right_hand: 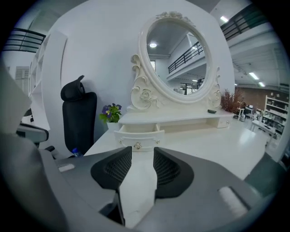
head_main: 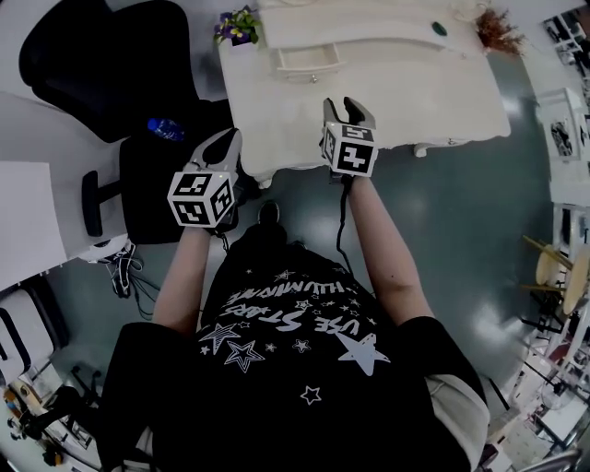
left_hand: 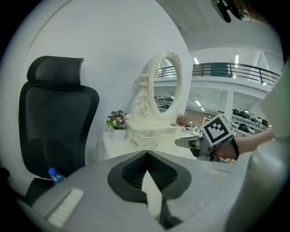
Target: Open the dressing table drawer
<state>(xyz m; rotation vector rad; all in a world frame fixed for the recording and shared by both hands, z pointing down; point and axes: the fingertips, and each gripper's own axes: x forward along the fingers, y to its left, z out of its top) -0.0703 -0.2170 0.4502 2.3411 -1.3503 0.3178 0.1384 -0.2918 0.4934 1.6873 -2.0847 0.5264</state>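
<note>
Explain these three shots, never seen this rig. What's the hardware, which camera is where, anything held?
No robot: a person holds a two-jaw claw in each hand. The head view looks down from the person's head; the other two ride on the claws. The left claw is shut on nothing, near a black office chair. The right claw is open and empty, facing the small white knobbed drawer of the white dressing table with an oval mirror. A pot of purple flowers stands on the tabletop.
</note>
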